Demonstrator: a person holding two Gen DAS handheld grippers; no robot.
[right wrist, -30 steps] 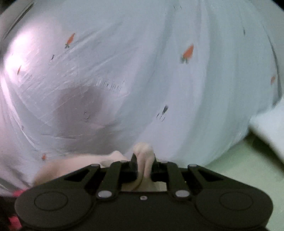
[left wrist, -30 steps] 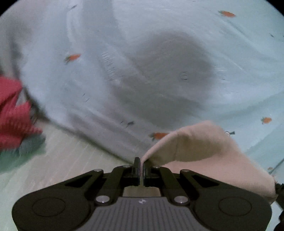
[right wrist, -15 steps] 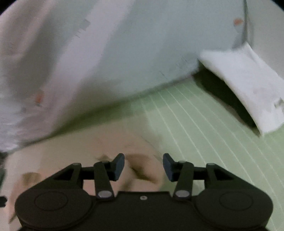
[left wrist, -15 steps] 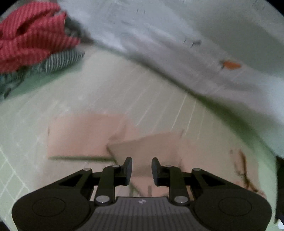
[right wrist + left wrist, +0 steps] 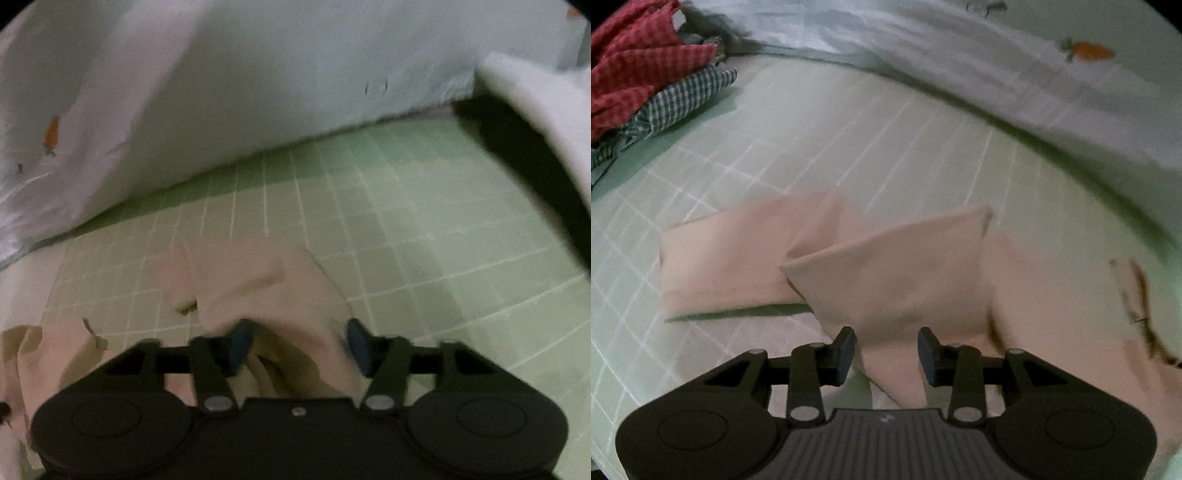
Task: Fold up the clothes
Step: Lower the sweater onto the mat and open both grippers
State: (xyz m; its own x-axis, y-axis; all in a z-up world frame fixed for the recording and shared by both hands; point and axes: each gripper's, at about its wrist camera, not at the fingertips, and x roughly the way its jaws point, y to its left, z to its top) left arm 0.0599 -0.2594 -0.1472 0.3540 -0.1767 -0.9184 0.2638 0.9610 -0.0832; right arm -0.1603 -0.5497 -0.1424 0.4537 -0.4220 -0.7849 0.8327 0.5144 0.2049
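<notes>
A pale pink garment (image 5: pixel 886 273) lies on the green gridded mat (image 5: pixel 820 147), with one folded flap to the left and one angled over the middle. My left gripper (image 5: pixel 886 350) is open and empty just above its near edge. In the right wrist view the same pink garment (image 5: pixel 266 288) lies rumpled on the mat (image 5: pixel 424 229). My right gripper (image 5: pixel 297 345) is open over it, with cloth between the spread fingers but not clamped.
A white cloth with orange carrot prints (image 5: pixel 1015 74) hangs along the far side and also shows in the right wrist view (image 5: pixel 221 92). Red and blue checked clothes (image 5: pixel 646 74) are heaped at far left. A white folded item (image 5: pixel 546 122) lies at the right.
Both grippers were shut on the pink garment and held it up a second ago. They have lowered it onto the mat and opened wide, letting it go.
</notes>
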